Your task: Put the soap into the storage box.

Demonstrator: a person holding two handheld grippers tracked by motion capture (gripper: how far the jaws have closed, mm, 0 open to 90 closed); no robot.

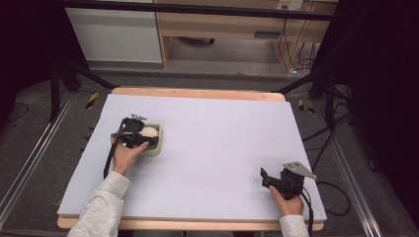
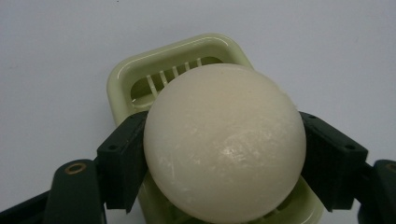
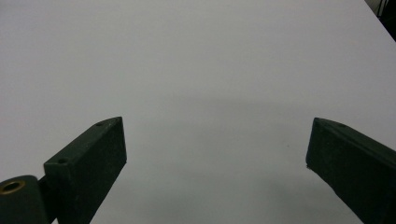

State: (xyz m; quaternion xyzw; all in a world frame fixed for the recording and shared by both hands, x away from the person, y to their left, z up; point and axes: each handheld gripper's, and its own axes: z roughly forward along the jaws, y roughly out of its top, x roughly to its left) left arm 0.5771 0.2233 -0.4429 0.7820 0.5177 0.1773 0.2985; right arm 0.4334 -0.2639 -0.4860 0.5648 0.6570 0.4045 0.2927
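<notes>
Creamy-white peeled egg (image 2: 224, 144) is pinched between the left gripper (image 1: 134, 132)'s jaws, poised right over the pale green egg slicer (image 2: 135, 79) to seat squarely, while the right gripper (image 3: 217, 158) idles agape

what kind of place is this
Probably a lab recording station: a table under a plain lilac mat, ringed by black frame legs, with loose cables across the grey floor.

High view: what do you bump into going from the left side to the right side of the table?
Left gripper holding the white egg over the pale green plastic egg slicer → bare lilac table mat → right gripper.
</notes>
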